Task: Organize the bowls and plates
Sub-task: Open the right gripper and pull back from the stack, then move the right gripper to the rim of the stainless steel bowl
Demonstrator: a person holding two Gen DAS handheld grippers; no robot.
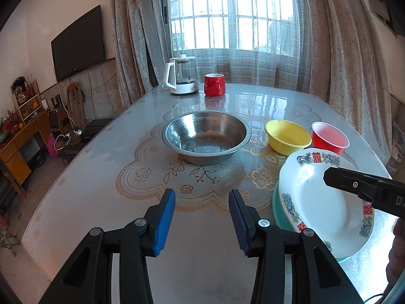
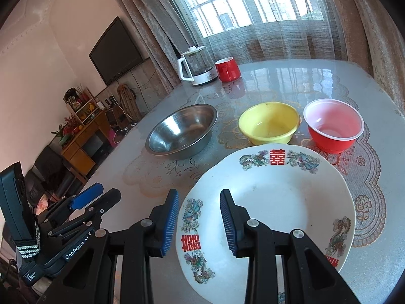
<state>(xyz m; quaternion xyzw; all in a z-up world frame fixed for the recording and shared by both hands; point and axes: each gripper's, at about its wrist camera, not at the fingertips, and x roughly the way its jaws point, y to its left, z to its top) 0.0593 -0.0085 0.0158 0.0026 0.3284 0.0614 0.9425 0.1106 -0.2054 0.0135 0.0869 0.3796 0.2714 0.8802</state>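
Both hand-held grippers have black frames and blue ribbed pads. On the left, the left gripper (image 1: 202, 219) hangs over a bare stretch of the glossy grey table (image 1: 96, 192) with its gold floral lace print, its jaws partly apart with nothing between them.

On the right, the right gripper (image 2: 198, 224) stands with its jaws partly spread astride the near-left rim of the white ceramic plate (image 2: 278, 202) decorated with red double-happiness characters and dragon motifs. One pad lies just outside the rim and the other over the plate's well. Whether the pads actually press on the rim cannot be told from these views. In the left wrist view that plate sits tilted on top of a teal plate (image 1: 278, 215), only an edge of which shows beneath it, and one black finger (image 1: 354, 185) of the right gripper reaches over it from the right.

Beyond the plates, three bowls stand apart in a row across the middle of the table: a stainless steel bowl (image 2: 182, 131) on the left, a yellow plastic bowl (image 2: 269, 122) in the middle, and a red plastic bowl with a white rim (image 2: 332, 126) on the right. All three are upright and look empty.

At the far edge by the curtained window stand a white-handled glass kettle (image 1: 181, 74) and, just beside it, a red mug (image 1: 214, 84).
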